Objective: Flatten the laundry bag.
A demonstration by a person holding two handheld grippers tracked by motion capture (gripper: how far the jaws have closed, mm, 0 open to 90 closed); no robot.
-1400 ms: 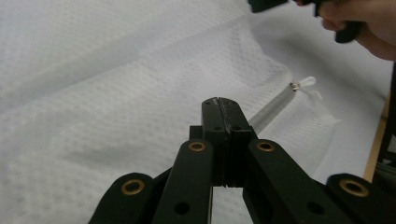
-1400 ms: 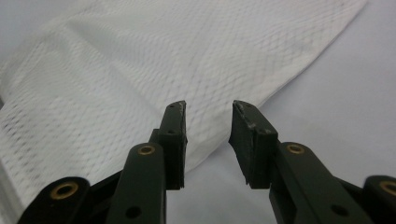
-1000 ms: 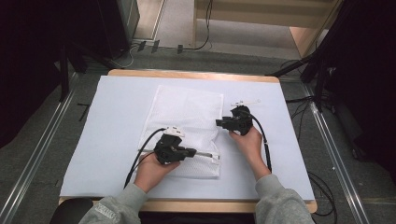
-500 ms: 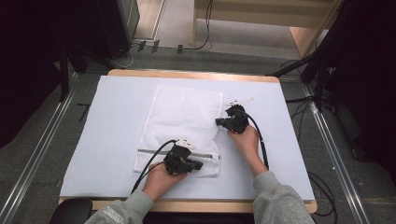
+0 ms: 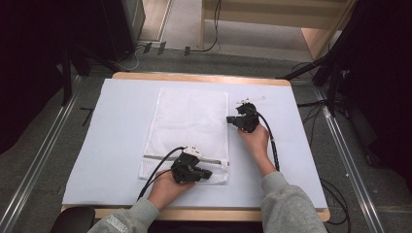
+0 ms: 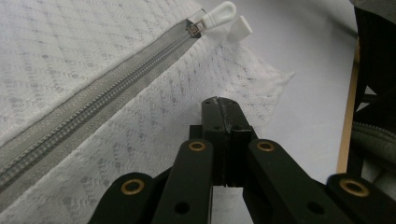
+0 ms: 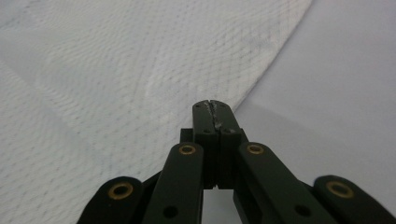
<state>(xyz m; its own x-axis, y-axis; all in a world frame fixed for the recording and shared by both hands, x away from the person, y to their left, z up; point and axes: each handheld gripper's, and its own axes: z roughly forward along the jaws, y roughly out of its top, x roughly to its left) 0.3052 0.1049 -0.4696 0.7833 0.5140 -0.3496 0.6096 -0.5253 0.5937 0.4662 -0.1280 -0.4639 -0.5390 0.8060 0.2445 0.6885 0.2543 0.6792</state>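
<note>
- A pale blue sheet (image 5: 116, 145) covers the wooden table (image 5: 204, 77), with dark floor, cables and metal rails around it.
- The left gripper (image 6: 220, 106) has its jaws closed flat together, tips resting on the near edge of the white mesh laundry bag (image 5: 192, 124), below the zipper; whether any mesh is caught between them cannot be told.
- The right gripper (image 7: 214, 108) is likewise closed, its tips at the bag's right edge, towards the far corner; its jaws have just been closing, and the frames do not show whether they pinch a fold of mesh.
- To do this step well, I judge that each gripper should press or nip only the hem, low and level, so the bag stays flat while the zipper is worked.
- Pulling the two grippers gently apart would keep the grey zipper (image 6: 100, 100) taut and straight.
- The bag lies flat in the middle of the sheet, long side running near to far.
- Its zipper crosses the near end, shut, with the white pull tab (image 6: 219, 15) at the right end beside a small white tag (image 6: 240, 28).
</note>
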